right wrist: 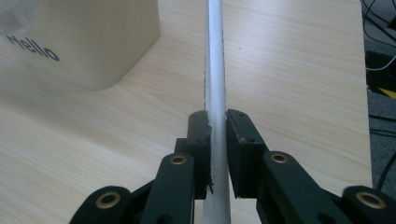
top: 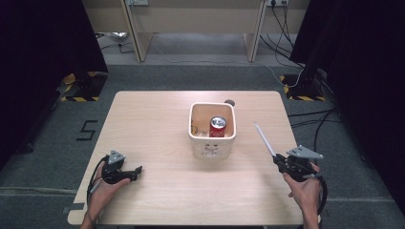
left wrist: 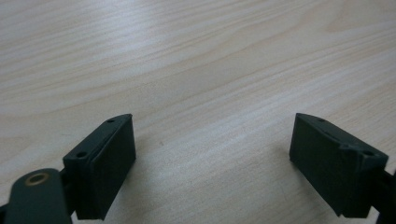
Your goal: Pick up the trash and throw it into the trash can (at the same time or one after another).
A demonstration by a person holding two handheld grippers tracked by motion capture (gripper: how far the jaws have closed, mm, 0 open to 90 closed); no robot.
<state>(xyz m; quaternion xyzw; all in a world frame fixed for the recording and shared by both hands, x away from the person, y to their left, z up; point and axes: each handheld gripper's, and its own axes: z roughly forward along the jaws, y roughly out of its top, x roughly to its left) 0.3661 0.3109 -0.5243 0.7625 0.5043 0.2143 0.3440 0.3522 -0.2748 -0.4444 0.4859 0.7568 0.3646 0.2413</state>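
A long thin white stick [top: 264,139] with a ridged edge slants up off the table at the right, and my right gripper [top: 279,161] is shut on its near end. In the right gripper view the stick [right wrist: 215,70] runs straight ahead between the two black pads [right wrist: 238,140], which press on it from both sides. My left gripper [top: 136,171] rests low at the table's front left, held by a hand. Its jaws stand wide apart over bare wood, with nothing between the fingers [left wrist: 105,163].
A cream square bin [top: 212,143] marked "Hello" stands mid-table with a red can [top: 218,126] and some wrappers inside. In the right gripper view the bin [right wrist: 88,42] lies ahead to the left. A small dark round thing [top: 229,102] sits behind it. Cables cross the floor at right.
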